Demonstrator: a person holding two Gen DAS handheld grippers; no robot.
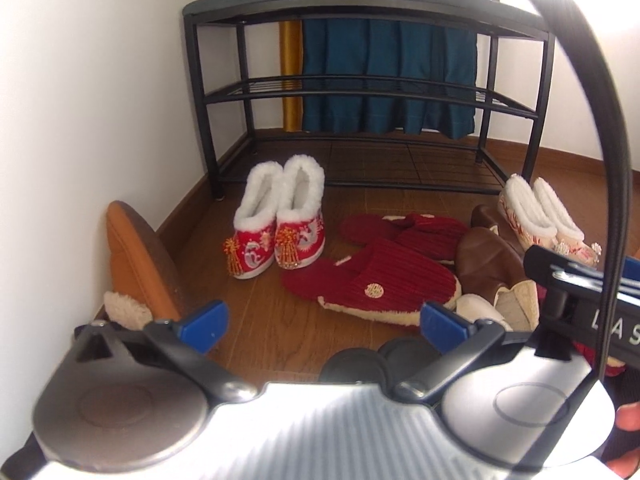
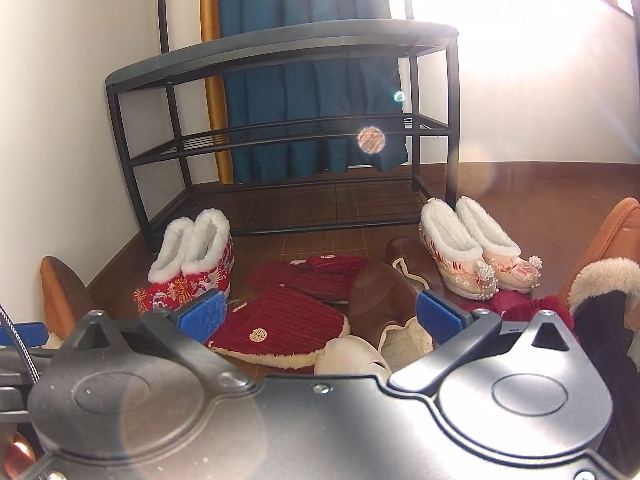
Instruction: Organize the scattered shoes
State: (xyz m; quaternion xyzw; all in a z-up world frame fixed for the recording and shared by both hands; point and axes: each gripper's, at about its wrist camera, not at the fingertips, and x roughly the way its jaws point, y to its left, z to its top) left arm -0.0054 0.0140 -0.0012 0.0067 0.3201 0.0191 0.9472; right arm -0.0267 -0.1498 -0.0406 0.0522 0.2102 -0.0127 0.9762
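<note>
- Right now both grippers hang above the floor with jaws spread wide and nothing between the blue pads.
- Left gripper: open, tilted down over bare wood floor; its pads touch no shoe.
- Right gripper: open, hovering above the middle pile; in its view the red slipper and the brown slipper show between the pads, lower down, not clamped.
- Rack: black metal, three tiers, at 12 o'clock against the blue curtain; none of its tiers holds a shoe.
- Red boots: a fur-trimmed embroidered pair, upright and side by side, at 11 o'clock from the left gripper, just before the rack's left leg; in the right view they stand at 10 o'clock.
- Red slipper: ribbed, with a gold badge, lying flat at 1 o'clock of the left gripper; a second red slipper lies behind it, touching.
- Brown slipper: fleece-lined, resting against the red ones on their right; another brown one lies behind it.
- Pink boots: a pale embroidered pair with white fur and pearl trim, upright at 1 o'clock in the right view, near the rack's right leg.
- Orange shoe: tipped on its side by the wall at 9 o'clock in the left view.
- Cream shoe: partly hidden under the right gripper body, touching the brown slipper.
</note>
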